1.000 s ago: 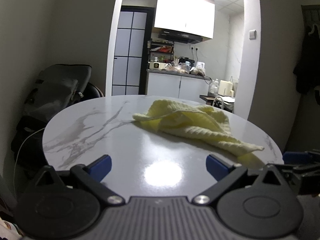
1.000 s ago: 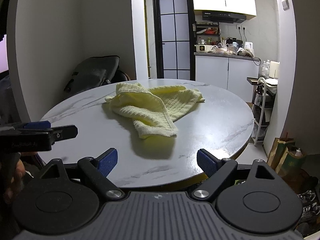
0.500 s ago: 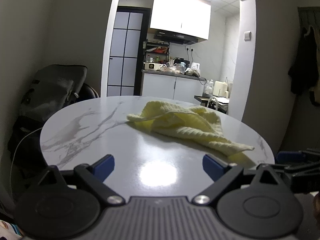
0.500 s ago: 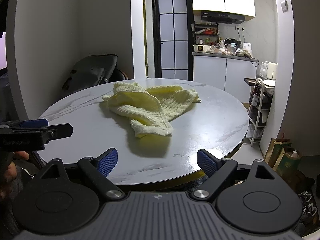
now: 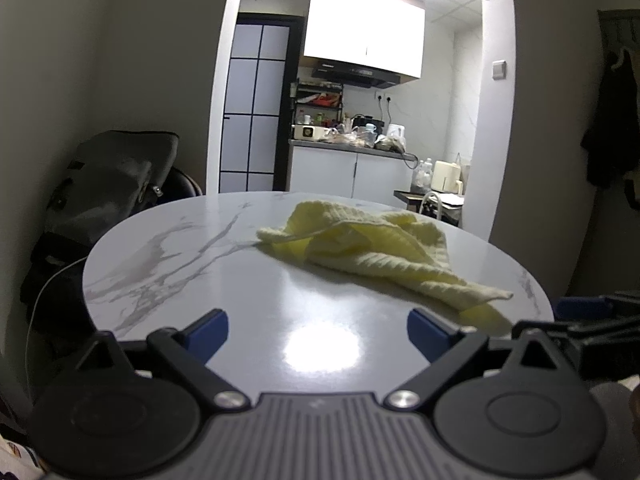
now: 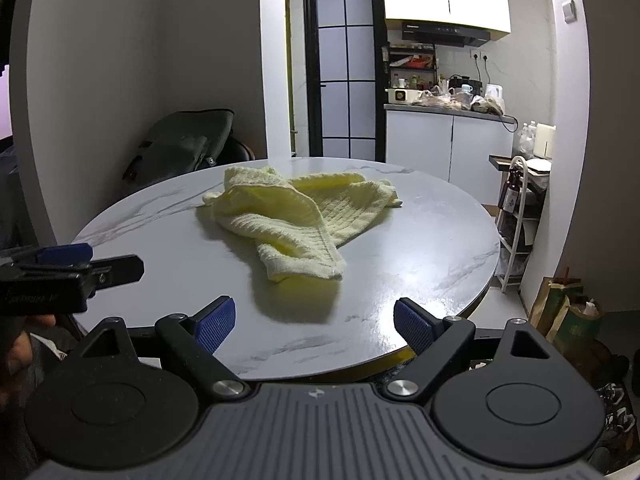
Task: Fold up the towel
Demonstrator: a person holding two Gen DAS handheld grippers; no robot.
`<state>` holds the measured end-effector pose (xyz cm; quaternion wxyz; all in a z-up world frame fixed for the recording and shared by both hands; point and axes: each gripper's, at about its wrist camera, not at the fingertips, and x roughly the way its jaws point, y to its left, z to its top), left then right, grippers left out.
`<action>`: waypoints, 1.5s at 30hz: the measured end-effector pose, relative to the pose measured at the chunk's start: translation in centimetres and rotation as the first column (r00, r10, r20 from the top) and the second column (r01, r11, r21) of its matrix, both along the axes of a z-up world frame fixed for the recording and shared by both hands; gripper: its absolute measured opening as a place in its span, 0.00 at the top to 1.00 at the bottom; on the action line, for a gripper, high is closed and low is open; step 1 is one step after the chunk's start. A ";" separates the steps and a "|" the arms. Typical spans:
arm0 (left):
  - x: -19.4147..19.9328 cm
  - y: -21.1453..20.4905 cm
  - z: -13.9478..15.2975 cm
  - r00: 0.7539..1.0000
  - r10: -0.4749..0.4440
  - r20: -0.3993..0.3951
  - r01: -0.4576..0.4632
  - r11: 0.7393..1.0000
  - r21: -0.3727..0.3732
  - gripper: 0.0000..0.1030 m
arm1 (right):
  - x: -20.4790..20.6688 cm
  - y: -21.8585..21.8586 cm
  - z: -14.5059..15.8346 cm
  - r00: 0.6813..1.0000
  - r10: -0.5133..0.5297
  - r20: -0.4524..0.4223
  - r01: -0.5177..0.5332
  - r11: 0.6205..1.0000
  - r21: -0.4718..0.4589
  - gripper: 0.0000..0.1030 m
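Note:
A crumpled pale yellow towel [image 5: 372, 244] lies in a loose heap on the round white marble table [image 5: 168, 256]. It also shows in the right wrist view [image 6: 296, 216], past the table's middle. My left gripper [image 5: 318, 334] is open and empty over the near table edge, short of the towel. My right gripper [image 6: 314, 322] is open and empty at the near edge, the towel's nearest corner just ahead. The left gripper also shows from the side in the right wrist view [image 6: 92, 264].
A dark bag [image 6: 180, 152] sits on a chair behind the table at left. A kitchen counter [image 6: 444, 136] with clutter stands beyond. A wire rack [image 6: 520, 216] and paper bags [image 6: 568, 312] stand right of the table.
Both grippers have drawn back and lowered slightly from the table; the towel looks a little farther off. The towel has not moved. Both stay open.

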<state>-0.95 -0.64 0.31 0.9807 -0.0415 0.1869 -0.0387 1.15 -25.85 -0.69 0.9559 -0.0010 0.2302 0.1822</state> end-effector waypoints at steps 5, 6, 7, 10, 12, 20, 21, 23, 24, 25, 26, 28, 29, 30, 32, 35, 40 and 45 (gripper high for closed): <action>0.1 0.2 -0.1 1.000 0.000 -0.001 0.000 1.000 -0.008 0.05 | 0.2 0.5 -0.3 1.000 -0.007 -0.009 0.007 1.000 -0.005 0.13; 0.1 0.2 -0.1 1.000 -0.001 -0.001 0.001 1.000 -0.010 0.05 | 0.3 0.6 -0.4 1.000 -0.006 -0.011 0.006 1.000 -0.005 0.13; 0.1 0.2 -0.2 1.000 -0.001 0.000 0.001 1.000 -0.011 0.05 | 0.3 0.6 -0.5 1.000 -0.005 -0.013 0.005 1.000 -0.005 0.13; 0.3 0.0 -0.3 1.000 -0.005 -0.005 0.005 1.000 0.000 0.02 | 0.5 0.7 -0.7 1.000 -0.006 -0.018 0.006 1.000 -0.002 0.13; 0.5 -0.3 -0.4 1.000 -0.007 -0.014 0.007 1.000 0.017 0.02 | 0.8 0.6 -0.9 1.000 -0.010 -0.023 0.010 1.000 0.003 0.13; 0.4 -0.5 -0.4 1.000 -0.016 -0.010 0.017 1.000 0.024 0.02 | 0.9 1.0 -0.8 1.000 0.000 -0.022 0.000 1.000 -0.004 0.13; 0.4 -0.4 -0.4 1.000 -0.019 -0.011 0.019 1.000 0.021 0.02 | 0.8 1.0 -0.8 1.000 0.000 -0.021 0.000 1.000 -0.005 0.13; 0.4 -0.3 -0.3 1.000 -0.023 -0.012 0.023 1.000 0.014 0.02 | 0.7 1.0 -0.8 1.000 0.000 -0.020 0.000 1.000 -0.007 0.13; 0.4 -0.2 -0.3 1.000 -0.021 -0.011 0.021 1.000 0.008 0.02 | 0.7 1.0 -0.8 1.000 0.000 -0.019 0.000 1.000 -0.008 0.13; 0.5 -0.2 -0.3 1.000 -0.018 -0.012 0.018 1.000 0.007 0.02 | 0.6 1.0 -0.7 1.000 -0.001 -0.018 0.000 1.000 -0.010 0.13; 0.5 -0.2 -0.3 1.000 -0.015 -0.013 0.015 1.000 0.006 0.02 | 0.6 1.0 -0.7 1.000 -0.001 -0.017 0.001 1.000 -0.011 0.13; 0.5 -0.2 -0.3 1.000 -0.015 -0.014 0.015 1.000 0.006 0.02 | 0.5 1.0 -0.7 1.000 -0.001 -0.015 0.001 1.000 -0.013 0.13; 0.5 -0.2 -0.3 1.000 -0.016 -0.014 0.016 1.000 0.007 0.02 | 0.4 1.1 -0.7 1.000 -0.001 -0.014 0.001 1.000 -0.014 0.13; 0.5 -0.2 -0.3 1.000 -0.018 -0.013 0.018 1.000 0.006 0.02 | 0.4 1.1 -0.7 1.000 -0.001 -0.014 0.001 1.000 -0.016 0.13; 0.8 -0.2 -0.1 1.000 -0.026 -0.017 0.026 1.000 0.003 0.02 | 0.5 0.9 -0.7 1.000 -0.003 -0.005 0.002 1.000 -0.021 0.13; 1.2 -0.2 0.2 0.999 -0.033 -0.013 0.033 0.999 0.009 0.02 | 0.7 0.6 -0.5 1.000 -0.019 0.010 0.020 1.000 -0.017 0.13; 1.7 0.0 0.9 1.000 -0.025 -0.002 0.025 0.999 0.027 0.02 | 0.7 0.3 -0.3 0.999 -0.025 0.021 0.025 1.000 -0.002 0.13; 2.0 0.1 1.4 1.000 -0.030 -0.004 0.030 1.000 0.008 0.03 | 0.7 0.3 0.1 0.999 -0.023 0.024 0.023 1.000 0.001 0.13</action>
